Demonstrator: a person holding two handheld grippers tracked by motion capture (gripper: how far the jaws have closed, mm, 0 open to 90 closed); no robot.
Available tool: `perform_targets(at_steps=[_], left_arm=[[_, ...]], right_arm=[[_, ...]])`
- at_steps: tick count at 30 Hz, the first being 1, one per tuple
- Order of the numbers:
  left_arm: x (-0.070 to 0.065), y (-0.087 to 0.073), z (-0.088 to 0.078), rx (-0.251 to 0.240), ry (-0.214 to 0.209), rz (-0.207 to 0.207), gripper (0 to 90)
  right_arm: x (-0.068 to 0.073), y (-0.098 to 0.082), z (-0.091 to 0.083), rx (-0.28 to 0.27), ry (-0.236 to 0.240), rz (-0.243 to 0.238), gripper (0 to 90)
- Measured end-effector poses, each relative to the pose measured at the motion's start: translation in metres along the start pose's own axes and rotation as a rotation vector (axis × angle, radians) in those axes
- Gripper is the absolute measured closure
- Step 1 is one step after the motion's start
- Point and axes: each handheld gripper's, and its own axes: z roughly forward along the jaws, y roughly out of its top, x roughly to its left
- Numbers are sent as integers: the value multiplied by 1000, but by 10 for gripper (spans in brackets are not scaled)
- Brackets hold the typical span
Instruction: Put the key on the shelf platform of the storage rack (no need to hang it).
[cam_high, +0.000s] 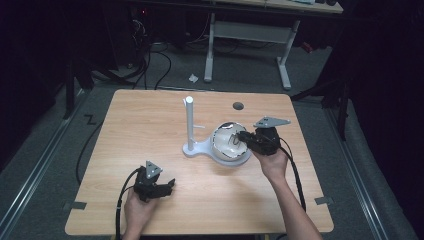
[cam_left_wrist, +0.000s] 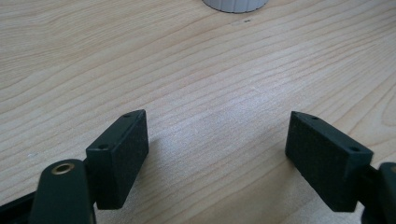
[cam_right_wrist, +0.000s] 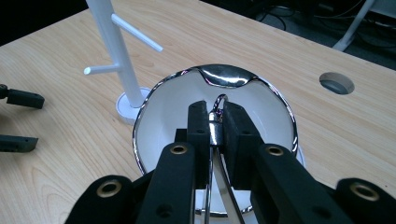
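The tabletop (cam_high: 150, 120) is the biggest thing I have under me, pale wood with a round cable hole (cam_high: 238, 106) toward its far edge. Near the middle stands a white stand (cam_high: 189, 125), an upright post with short pegs on a flat base, and just beside that base, on its right, sits a white bowl (cam_high: 222, 142) with a shiny metal rim.

My right gripper (cam_right_wrist: 215, 122) is over the bowl, jaws drawn narrow and clamped on a thin metal loop (cam_right_wrist: 219, 100), a bright wire piece that rises between the jaws and runs down into the bowl. I cannot tell what it belongs to.

My left gripper (cam_high: 159, 189) is well apart from all this, near the front left of the tabletop, its jaws wide and holding nothing, with bare wood between them in the left gripper view.

I judge the wire piece light and stiff, but polished and slick, so it could twist or slide in the pads; taking it low on the loop, across both wires, should steady it. The bowl looks hard and probably breakable, with a smooth rim, so I would avoid knocking it with the jaws.
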Motion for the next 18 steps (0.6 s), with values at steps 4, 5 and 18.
perform_targets(at_steps=[4,5,18], left_arm=[[0,0,0,0,0,0,217],[0,0,0,0,0,0,217],[0,0,0,0,0,0,217]], right_arm=[[0,1,4,10,5,4,823],[0,1,8,16,6,0,823],[1,0,22,31,9,5,822]])
